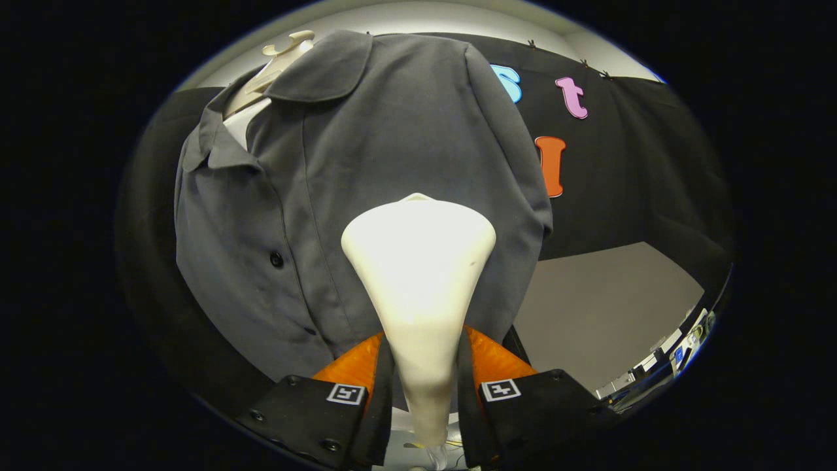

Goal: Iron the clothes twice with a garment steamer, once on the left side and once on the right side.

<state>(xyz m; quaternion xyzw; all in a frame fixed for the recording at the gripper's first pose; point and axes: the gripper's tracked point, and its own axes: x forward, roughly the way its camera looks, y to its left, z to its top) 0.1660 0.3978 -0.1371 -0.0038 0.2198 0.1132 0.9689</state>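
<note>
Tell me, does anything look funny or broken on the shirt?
Nothing looks broken or spilled. The grey button-front shirt hangs on a pale hanger, its collar open. The gripper holds the cream cone-shaped garment steamer by its handle, both fingers pressing it, head against the shirt beside the button line.

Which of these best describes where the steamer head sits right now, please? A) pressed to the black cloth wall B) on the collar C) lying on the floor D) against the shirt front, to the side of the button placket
D: held by the tongs, which are shut on its handle, the steamer has its wide head over the grey shirt front, beside the buttons.
</note>
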